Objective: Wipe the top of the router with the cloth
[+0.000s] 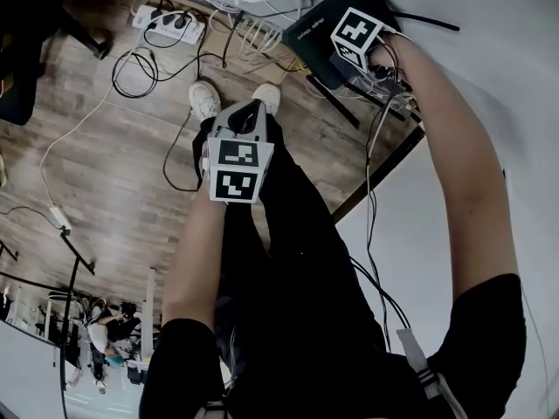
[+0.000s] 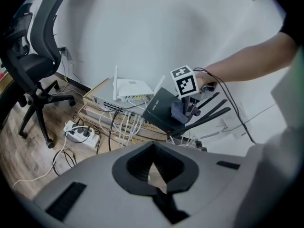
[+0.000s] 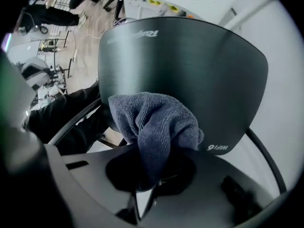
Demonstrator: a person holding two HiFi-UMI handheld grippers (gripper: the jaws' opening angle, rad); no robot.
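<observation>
1. Right gripper (image 3: 147,180), seen at closest range in its own view: the jaws are pinched on a fold of the cloth (image 3: 153,122), which bulges out ahead of them as a loose wad.
2. Cloth: blue-grey, with a looped towelling weave. Its front rests against the top of the router (image 3: 190,65), near the edge that faces the gripper.
3. Router: a dark slab with a fine brushed sheen, rounded corners and pale lettering along two edges (one mark reads as a Wi-Fi 6 label, upside down from this side). It fills the field directly beyond the right jaws.
4. Left gripper view: the router (image 2: 160,109) sits tilted on a stack of flat cartons (image 2: 97,99) against the white wall (image 2: 156,27), its black antennas (image 2: 211,109) pointing out to the right. The cloth (image 2: 179,111) lies on its upper face under the right gripper (image 2: 191,109).
5. Left gripper (image 2: 152,171): jaws drawn together with nothing between them. In the head view it (image 1: 248,113) is held low over the person's legs, well apart from the router (image 1: 325,35).
6. Surroundings: a white router (image 2: 134,88) on the cartons; a power strip (image 2: 83,136) on the wooden floor (image 2: 28,156).
</observation>
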